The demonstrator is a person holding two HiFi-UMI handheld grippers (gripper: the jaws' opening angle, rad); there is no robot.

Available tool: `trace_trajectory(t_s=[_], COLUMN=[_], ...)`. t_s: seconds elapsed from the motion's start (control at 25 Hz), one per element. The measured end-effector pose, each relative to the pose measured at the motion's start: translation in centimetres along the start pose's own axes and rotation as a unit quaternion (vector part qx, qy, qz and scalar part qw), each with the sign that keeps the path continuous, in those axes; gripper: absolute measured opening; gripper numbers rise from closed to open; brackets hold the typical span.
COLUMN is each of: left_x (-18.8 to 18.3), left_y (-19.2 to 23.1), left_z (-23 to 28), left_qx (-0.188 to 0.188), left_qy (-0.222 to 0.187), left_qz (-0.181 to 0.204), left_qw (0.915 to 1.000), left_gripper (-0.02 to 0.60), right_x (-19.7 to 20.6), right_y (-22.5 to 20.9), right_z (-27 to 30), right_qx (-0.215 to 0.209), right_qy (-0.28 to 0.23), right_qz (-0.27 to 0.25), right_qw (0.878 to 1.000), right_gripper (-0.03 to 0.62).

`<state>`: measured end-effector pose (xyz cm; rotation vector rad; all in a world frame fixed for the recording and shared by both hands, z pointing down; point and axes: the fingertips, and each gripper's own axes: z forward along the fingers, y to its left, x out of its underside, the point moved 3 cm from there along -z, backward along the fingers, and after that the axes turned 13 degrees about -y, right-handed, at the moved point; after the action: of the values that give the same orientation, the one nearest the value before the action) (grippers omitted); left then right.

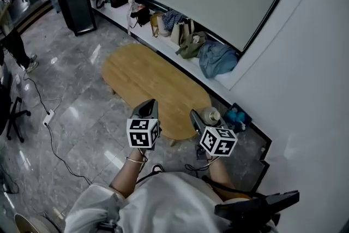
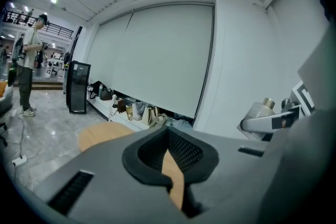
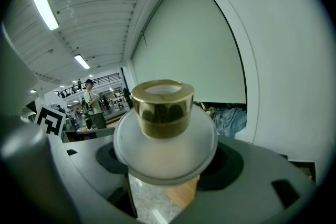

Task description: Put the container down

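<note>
- The right gripper [image 1: 202,118] has its fingers closed on the container [image 3: 165,134], a frosted white jar with a gold cap [image 3: 161,105]. They press on the round body from either side, just under the cap.
- The cap points out past the fingertips. The base is turned back toward the gripper's body, so the grip sits on the widest part, where a rounded jar is least likely to slip.
- The container hangs in the air and touches nothing but the fingers. Below the fingers, the right gripper view shows both the wood of the worktop [image 1: 147,79] and the marble floor [image 1: 82,117], so the jar appears to be over the worktop's near edge.
- The left gripper [image 1: 148,108] holds nothing. Its fingers are drawn together, leaving only a narrow slit through which a strip of the wood shows.
- The left gripper is level with the right and just beside it. It seems simply parked there, since setting down one small jar needs only one gripper.
- The put-down has probably not begun. The fingers would have to carry the jar further in from the edge and tip it base-first onto the wood before opening.
- Released this near the edge, the rounded body could roll off to the floor.
</note>
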<state>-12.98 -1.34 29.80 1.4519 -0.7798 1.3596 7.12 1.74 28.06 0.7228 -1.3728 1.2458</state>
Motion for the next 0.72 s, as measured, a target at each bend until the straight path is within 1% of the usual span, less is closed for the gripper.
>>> trace_trajectory(t_s=[0.16,0.32,0.52,0.72], left_x=[1.1,1.9,1.7,1.6], left_y=[0.8,1.3,1.4,0.7], left_z=[1.0,2.1,4.3,6.7], left_qx=[0.001,-0.003,-0.014,-0.03], left_qy=[0.018,0.027,0.02,0.021], left_qz=[-0.004,-0.008,-0.008,0.0], left_qw=[0.9998,0.9996,0.9997,0.9993], left_gripper=[0.008,0.008,0.008,0.008], right_x=[1.0,1.4,0.8,-0.5], right_y=[-0.6,-1.2,-2.3,-3.8], right_z=[1.2,2.5,4.9,7.7], right_qx=[0.007,0.003,-0.013,-0.04], right_qy=[0.016,0.025,0.028,0.027], right_qz=[0.009,0.006,-0.003,-0.001], right_qw=[1.0,1.0,1.0,0.999], right_gripper=[0.341,0.341,0.341,0.341])
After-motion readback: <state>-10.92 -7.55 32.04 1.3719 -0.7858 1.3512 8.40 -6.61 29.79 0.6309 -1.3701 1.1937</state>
